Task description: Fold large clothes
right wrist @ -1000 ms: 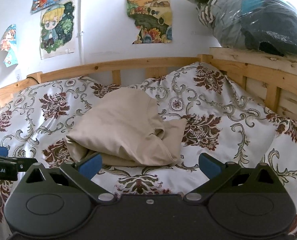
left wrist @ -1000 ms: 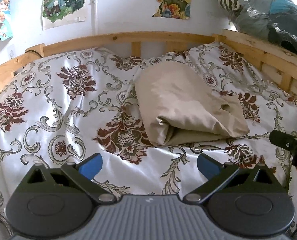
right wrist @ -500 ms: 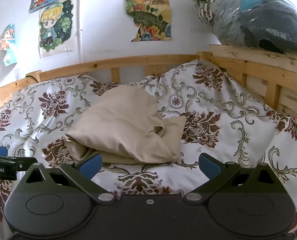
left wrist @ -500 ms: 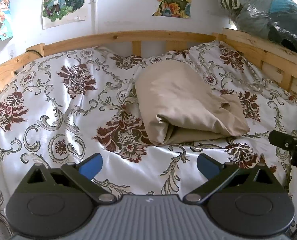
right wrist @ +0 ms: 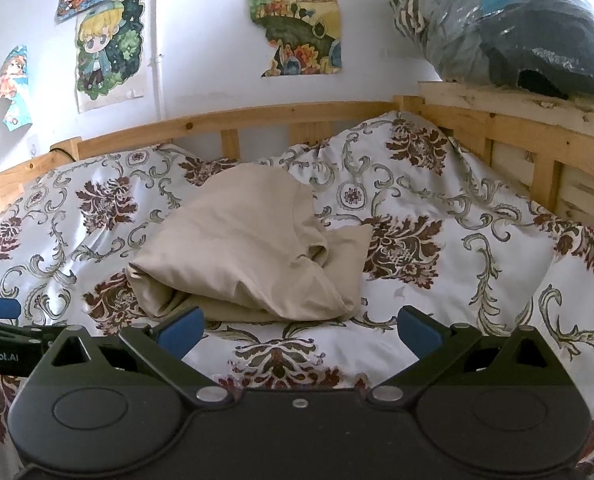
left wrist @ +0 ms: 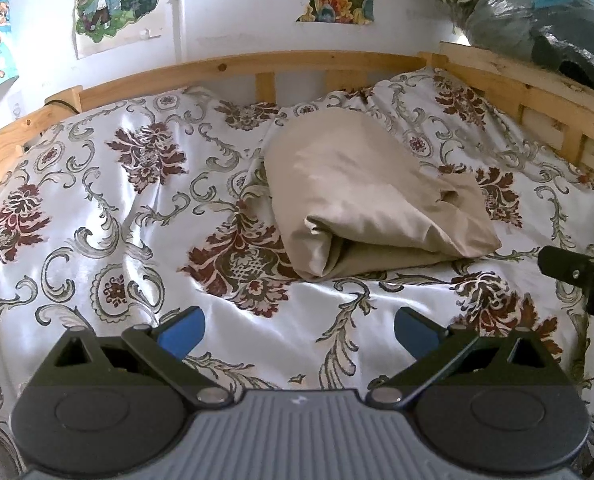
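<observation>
The beige garment [left wrist: 361, 196] was left folded on the floral bedspread [left wrist: 117, 208], both grippers [left wrist: 299, 330] [right wrist: 299, 330] being held spread and empty, apparently because folding was judged finished.

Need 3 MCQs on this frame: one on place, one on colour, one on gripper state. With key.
1. Where does the folded garment lie?
A. on the floral bedspread
B. over the wooden bed rail
C. on the floor

2. What colour is the garment?
A. dark blue
B. beige
C. red

3. What state are the left gripper and the right gripper in?
A. both shut on the garment
B. left shut, right open
C. both open, holding nothing

Key:
1 A, it rests in a bundle on the patterned spread, short of the wooden bed rail.
2 B, the cloth is plain beige in both views.
3 C, each pair of blue pads stands wide apart, short of the cloth.
</observation>
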Action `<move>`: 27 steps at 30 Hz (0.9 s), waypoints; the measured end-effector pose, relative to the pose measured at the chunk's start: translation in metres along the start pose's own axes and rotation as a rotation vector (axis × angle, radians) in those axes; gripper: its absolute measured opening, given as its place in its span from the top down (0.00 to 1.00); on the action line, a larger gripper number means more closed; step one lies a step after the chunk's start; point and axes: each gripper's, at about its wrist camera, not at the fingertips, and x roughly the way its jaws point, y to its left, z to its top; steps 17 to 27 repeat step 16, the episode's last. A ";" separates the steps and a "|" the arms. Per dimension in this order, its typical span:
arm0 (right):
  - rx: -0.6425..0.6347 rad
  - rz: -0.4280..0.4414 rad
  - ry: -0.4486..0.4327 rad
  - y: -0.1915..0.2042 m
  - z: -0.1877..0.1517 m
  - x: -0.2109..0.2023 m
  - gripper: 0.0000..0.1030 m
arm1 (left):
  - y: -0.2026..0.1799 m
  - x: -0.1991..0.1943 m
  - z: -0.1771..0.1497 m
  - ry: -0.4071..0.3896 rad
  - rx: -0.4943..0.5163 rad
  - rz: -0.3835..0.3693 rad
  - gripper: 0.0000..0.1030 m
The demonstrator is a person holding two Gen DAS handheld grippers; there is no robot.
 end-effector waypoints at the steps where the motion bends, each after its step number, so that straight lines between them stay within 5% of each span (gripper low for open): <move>1: 0.005 0.000 0.002 -0.001 0.000 0.000 0.01 | 0.002 0.000 0.000 0.000 0.001 0.002 0.01; 27: 0.016 -0.008 0.013 -0.001 0.000 0.003 0.01 | 0.014 0.001 0.000 -0.006 -0.012 0.041 0.01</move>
